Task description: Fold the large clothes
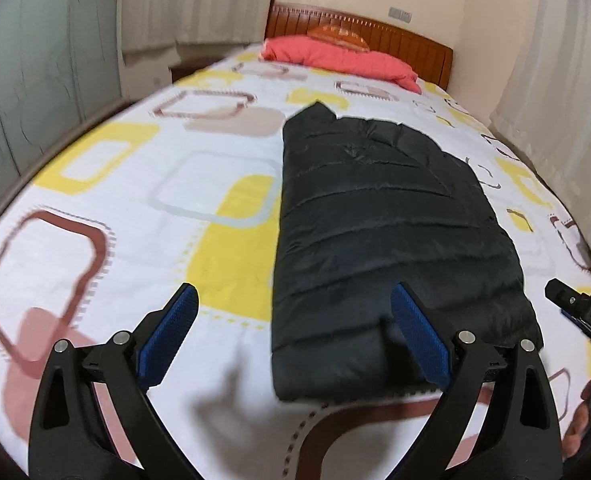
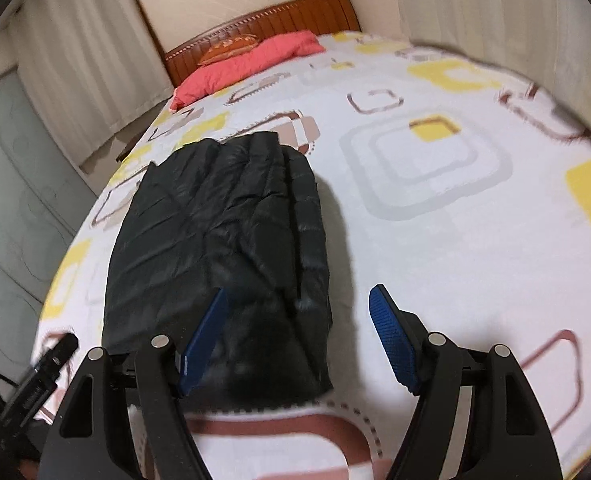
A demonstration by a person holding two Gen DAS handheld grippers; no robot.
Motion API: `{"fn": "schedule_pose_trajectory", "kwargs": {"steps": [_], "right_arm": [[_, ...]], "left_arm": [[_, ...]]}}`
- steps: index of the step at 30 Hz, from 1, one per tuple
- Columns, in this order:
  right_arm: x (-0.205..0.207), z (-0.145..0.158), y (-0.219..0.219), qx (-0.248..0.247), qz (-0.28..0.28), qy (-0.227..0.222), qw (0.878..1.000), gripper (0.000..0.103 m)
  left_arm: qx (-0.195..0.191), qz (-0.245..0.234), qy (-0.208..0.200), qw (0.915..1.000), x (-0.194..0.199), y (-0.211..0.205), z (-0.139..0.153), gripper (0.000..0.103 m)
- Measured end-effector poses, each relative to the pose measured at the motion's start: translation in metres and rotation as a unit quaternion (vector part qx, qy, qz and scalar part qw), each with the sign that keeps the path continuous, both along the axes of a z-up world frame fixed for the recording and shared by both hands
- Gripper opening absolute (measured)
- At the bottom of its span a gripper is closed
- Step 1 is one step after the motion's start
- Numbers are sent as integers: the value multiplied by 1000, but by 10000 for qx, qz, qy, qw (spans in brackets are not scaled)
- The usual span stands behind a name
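A black quilted puffer jacket (image 1: 379,232) lies folded into a long narrow strip on the bed, lengthwise toward the headboard. It also shows in the right wrist view (image 2: 223,240). My left gripper (image 1: 295,300) is open and empty, just above the jacket's near left corner, with its right pad (image 1: 419,340) over the hem. My right gripper (image 2: 299,300) is open and empty above the jacket's near right corner, with its left pad (image 2: 203,344) over the fabric. The right gripper's tip shows at the right edge of the left wrist view (image 1: 583,312).
The bed sheet (image 1: 143,216) is white with yellow, brown and grey squares. A red pillow (image 1: 343,60) and a wooden headboard (image 1: 395,36) are at the far end. Curtains (image 1: 183,4) and a glass door (image 2: 11,184) flank the bed.
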State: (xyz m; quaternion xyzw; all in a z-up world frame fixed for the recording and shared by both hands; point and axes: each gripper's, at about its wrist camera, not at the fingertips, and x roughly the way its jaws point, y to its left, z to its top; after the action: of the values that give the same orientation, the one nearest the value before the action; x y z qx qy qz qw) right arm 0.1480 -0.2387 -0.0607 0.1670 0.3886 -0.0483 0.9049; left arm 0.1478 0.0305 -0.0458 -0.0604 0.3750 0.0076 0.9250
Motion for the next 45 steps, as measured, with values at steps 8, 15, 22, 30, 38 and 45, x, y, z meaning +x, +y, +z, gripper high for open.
{"fn": "schedule_pose_trajectory", "kwargs": {"steps": [8,15,22,30,38,45], "right_arm": [[-55,31,26,-570,49,-471,9972,78],[-91,56,41,-835,119,-779,9934,78],[-114,73,57,-1133,263,-1043,9877,78],[-125,77,69,-1248,380,-1137,9849,78],[-127,76,70,-1231,389,-1137,9851,78],[-126,74,69,-1214,408,-1119,9854,78]], "left_arm": [[412,35,-518,9978,-55,-8,34,101],[454,14,-689,9966,-87,-13,54,101],[417,-8,-977,9943,-113,-16,74,101],[446,-23,-1065,9933,-121,-19,80,101],[368,25,-979,9945,-120,-16,76,101],[387,40,-939,9948,-121,-15,73,101]]}}
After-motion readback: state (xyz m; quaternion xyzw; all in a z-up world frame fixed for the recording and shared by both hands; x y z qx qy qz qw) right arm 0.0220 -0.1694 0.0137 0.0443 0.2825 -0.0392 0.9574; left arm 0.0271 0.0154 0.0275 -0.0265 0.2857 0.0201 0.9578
